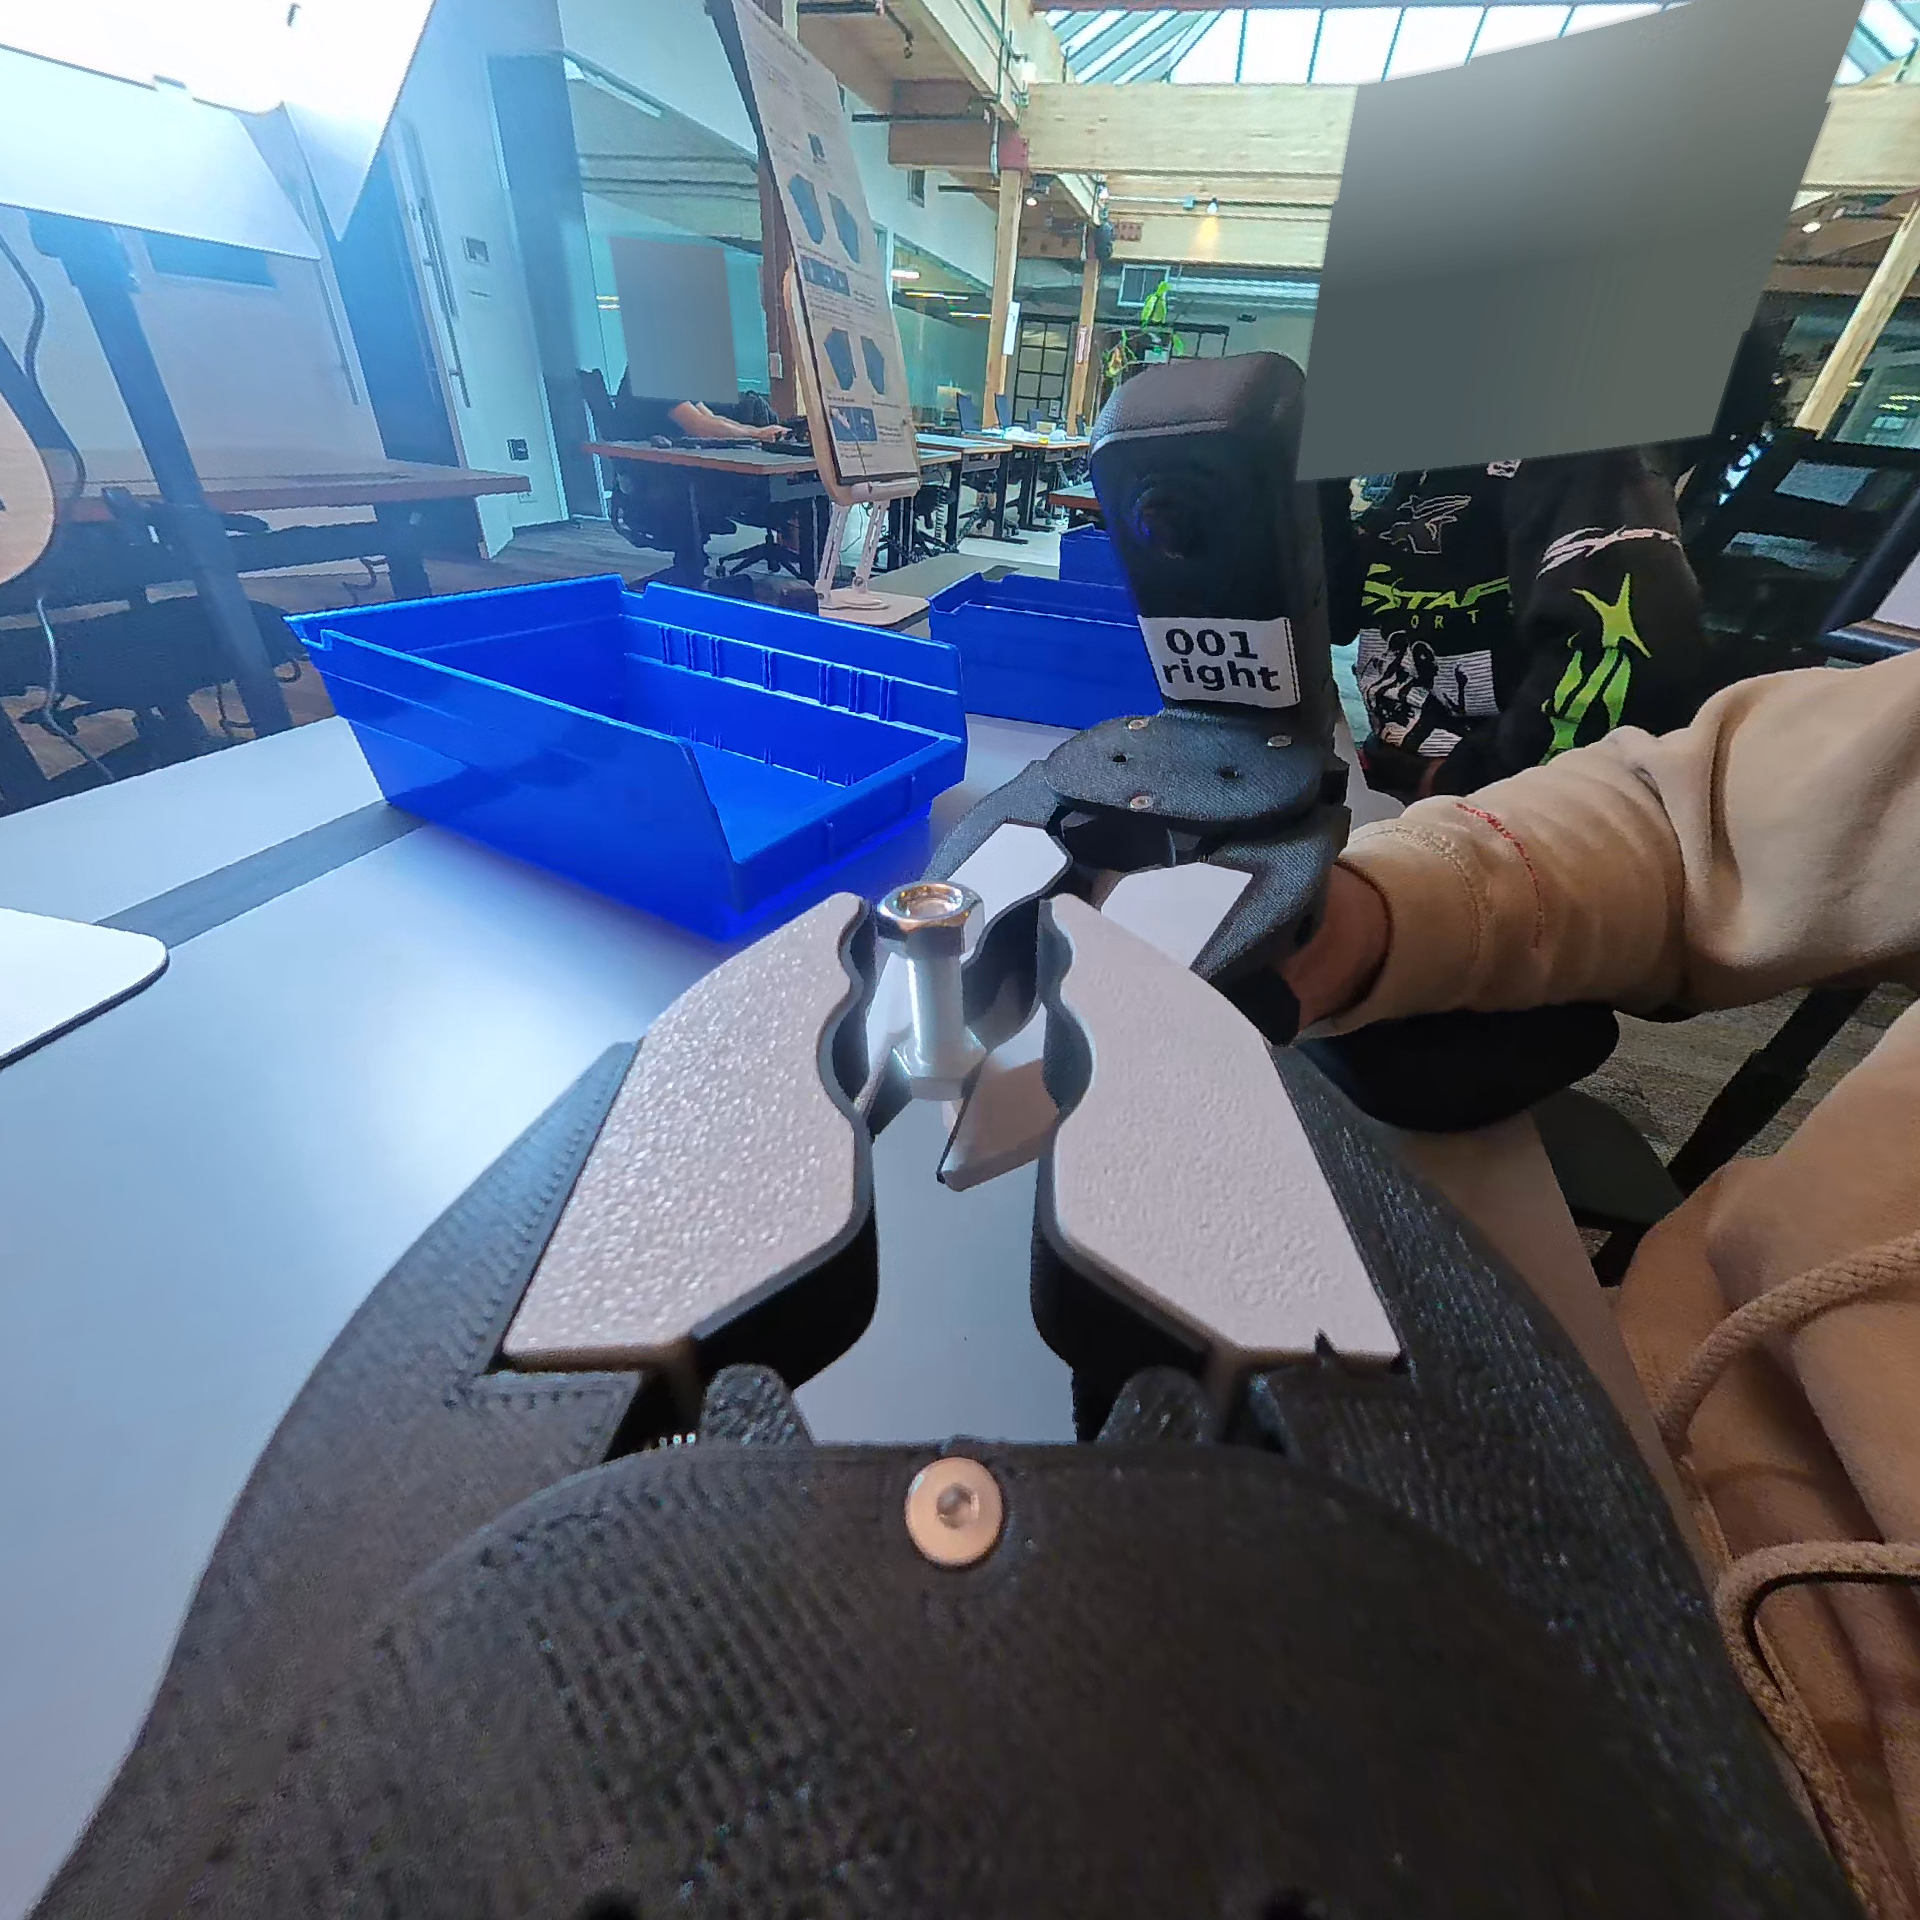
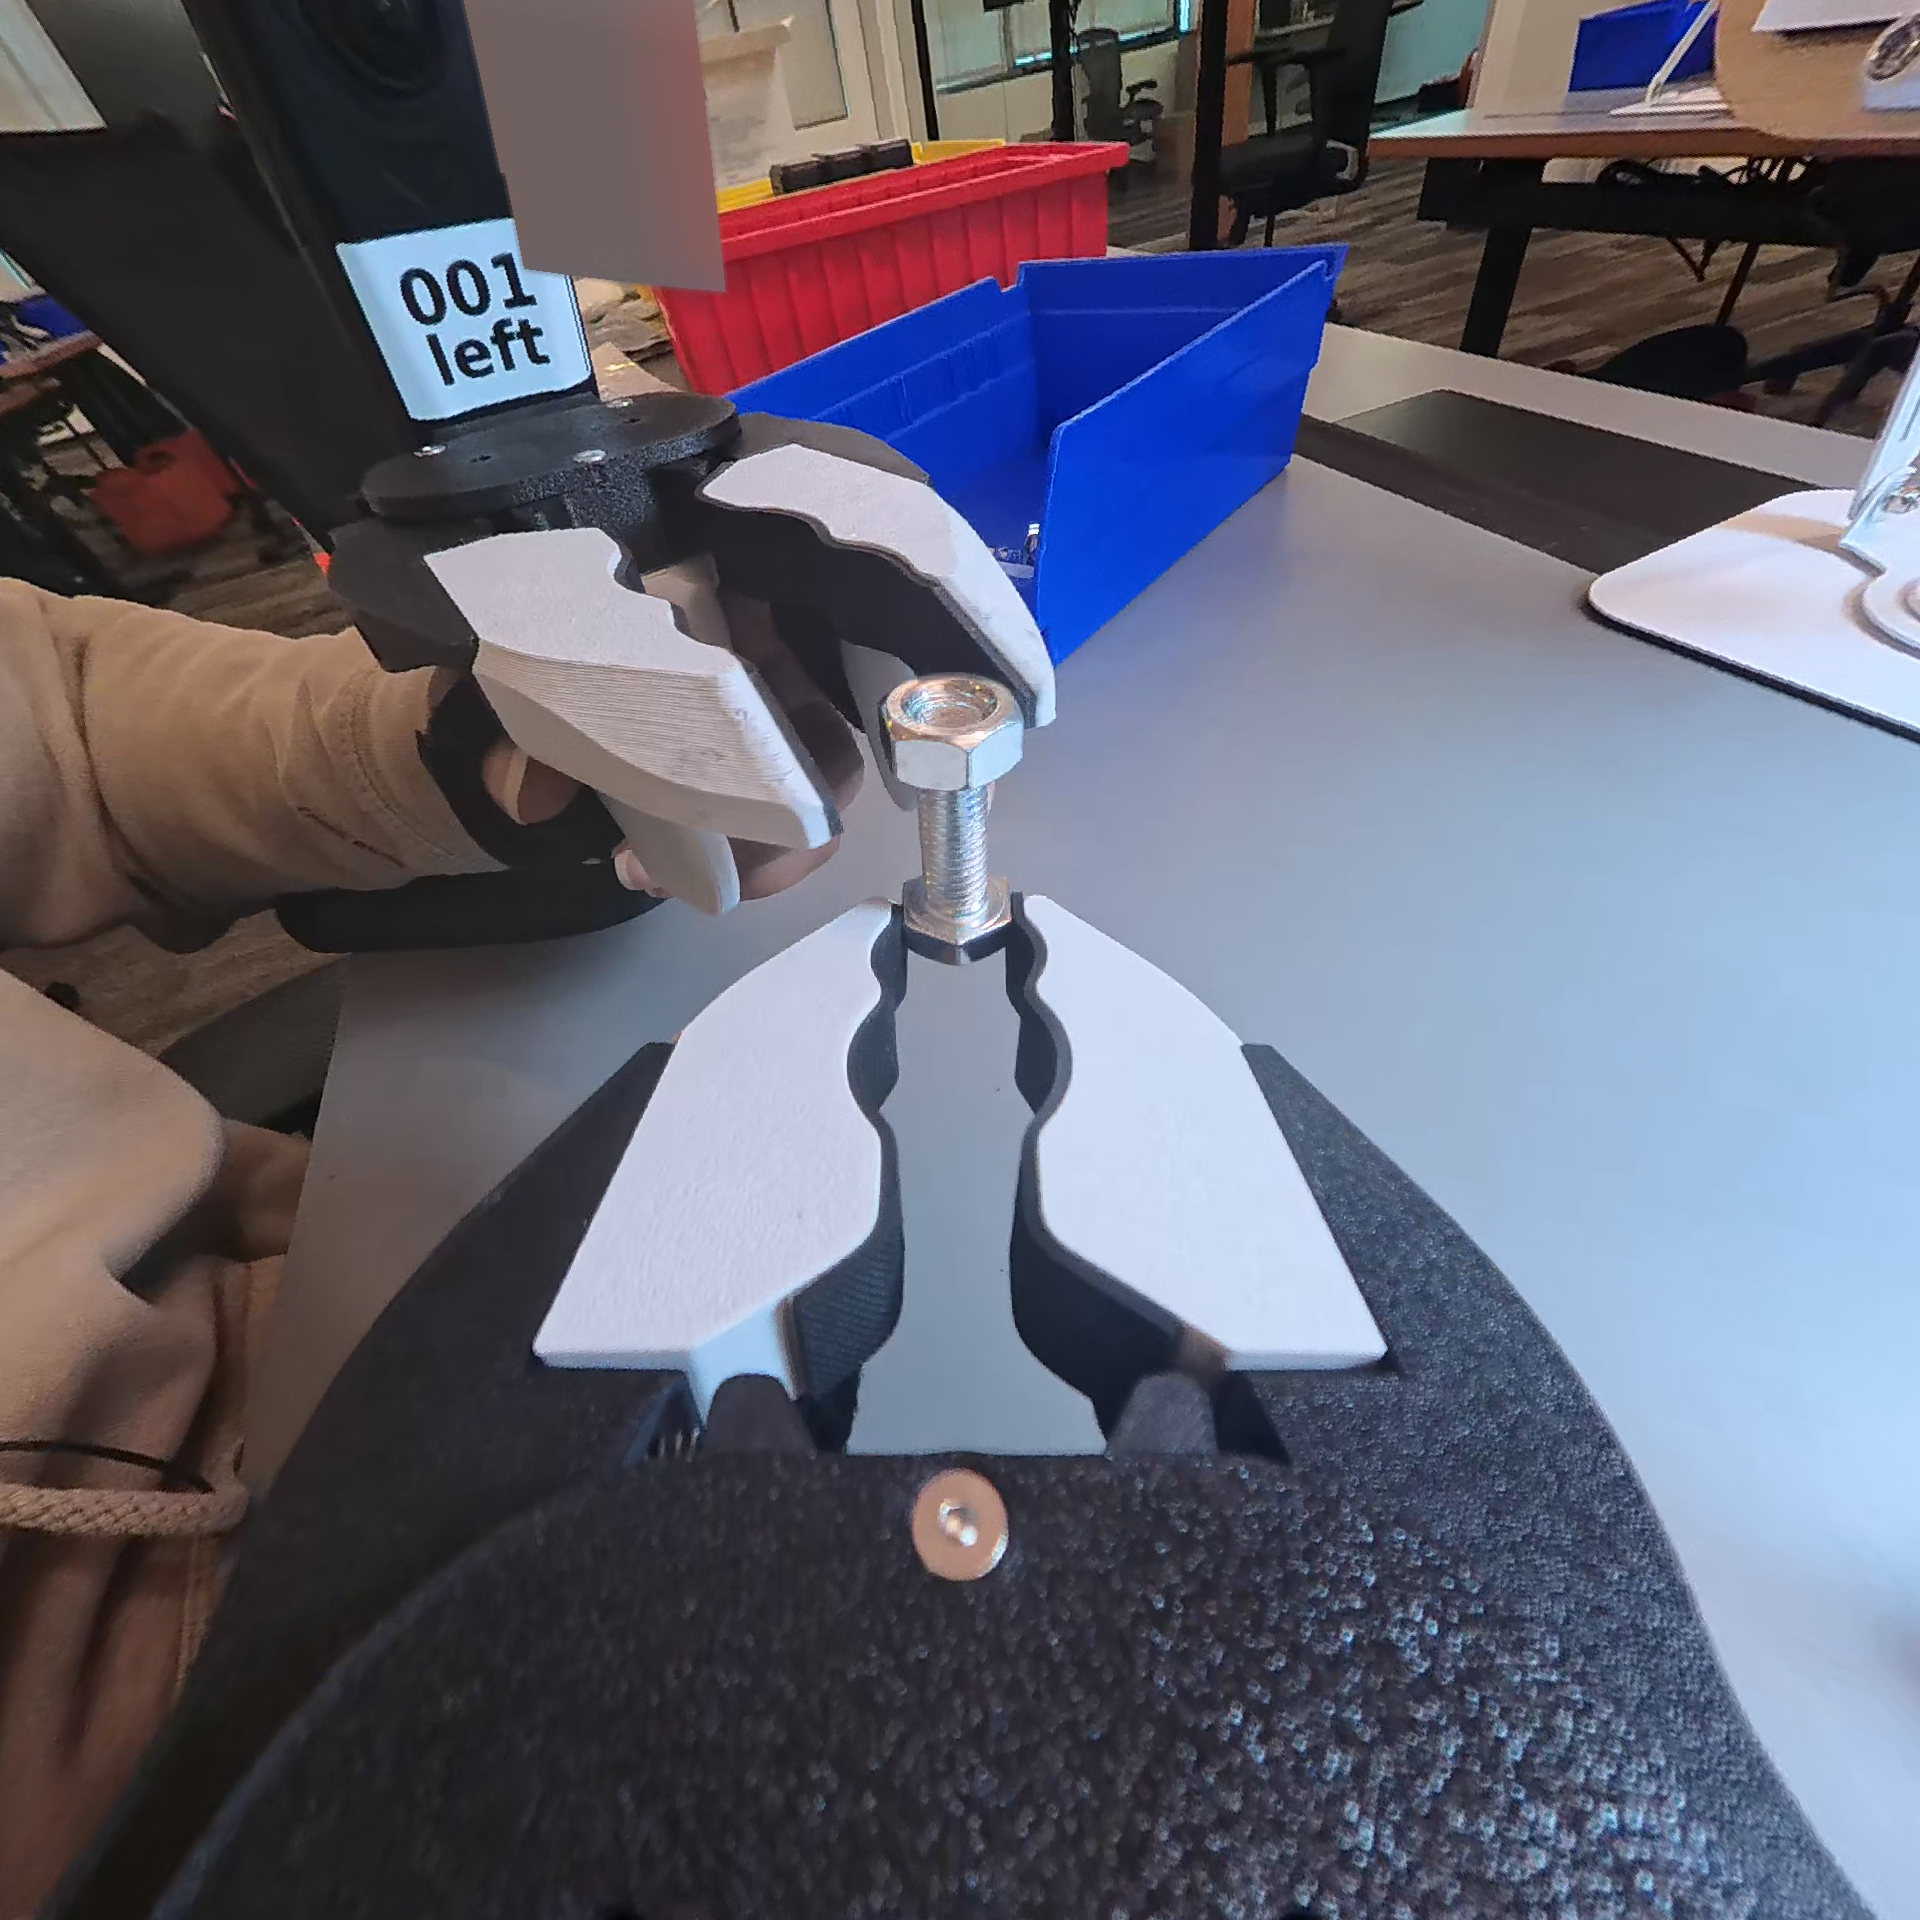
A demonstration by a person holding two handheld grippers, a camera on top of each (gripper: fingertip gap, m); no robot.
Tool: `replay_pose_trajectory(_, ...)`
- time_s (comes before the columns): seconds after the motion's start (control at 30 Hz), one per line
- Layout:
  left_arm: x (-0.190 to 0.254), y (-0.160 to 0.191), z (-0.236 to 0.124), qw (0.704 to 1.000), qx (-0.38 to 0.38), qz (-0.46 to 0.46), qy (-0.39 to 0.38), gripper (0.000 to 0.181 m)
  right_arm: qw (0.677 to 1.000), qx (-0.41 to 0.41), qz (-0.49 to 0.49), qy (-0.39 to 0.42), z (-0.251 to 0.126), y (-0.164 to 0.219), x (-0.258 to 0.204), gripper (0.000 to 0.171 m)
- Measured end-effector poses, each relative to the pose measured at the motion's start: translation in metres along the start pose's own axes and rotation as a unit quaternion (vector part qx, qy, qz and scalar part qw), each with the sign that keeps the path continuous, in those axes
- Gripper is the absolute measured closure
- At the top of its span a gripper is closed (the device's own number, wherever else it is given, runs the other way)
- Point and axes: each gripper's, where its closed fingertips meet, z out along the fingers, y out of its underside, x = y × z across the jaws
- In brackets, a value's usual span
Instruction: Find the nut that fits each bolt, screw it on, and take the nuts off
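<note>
- Right wrist view shows the right gripper [image 2: 956, 920] closed on the hex head of the bolt [image 2: 951, 852]. The bolt stands upright with its threaded shank pointing up, above the grey table [image 2: 1455, 831] and near the edge on the person's side.
- The nut [image 2: 951, 738] sits at the very top of the shank, with most of the thread below it bare. It looks either barely started or nearly off.
- The left gripper [image 1: 956, 935] brackets the nut with its jaws parted. One finger [image 2: 997, 623] touches the far side of the nut and the other stands clear, so nothing is clamped.
- To do this step well, centre the nut between the left fingers before closing, so that both press on opposite flats and not on corners.
- Keep the right grip firm and the bolt vertical; any tilt invites cross-threading or binding.
- Turn in short arcs about the bolt's axis, then release, re-seat and turn again.
- With so few threads likely engaged, the nut may come loose suddenly. Stay over the table, not past its near edge, and keep it gripped until it is set down.
- The blue bin [image 2: 1143, 416] stands further in on the table, well apart from the bolt and close enough for dropping parts into.
</note>
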Motion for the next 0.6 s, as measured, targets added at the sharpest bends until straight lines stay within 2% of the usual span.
replay_pose_trajectory(0.27, 0.002, -0.007, -0.004, 1.000, 0.012, 0.011, 0.001, 0.157, 1.000, 0.016, 0.005, 0.024, -0.008, -0.008, 0.013, 0.153)
replay_pose_trajectory(0.6, 0.001, -0.006, -0.003, 1.000, 0.013, 0.011, -0.002, 0.154, 1.000, 0.004, -0.005, 0.002, -0.001, -0.002, 0.001, 0.153)
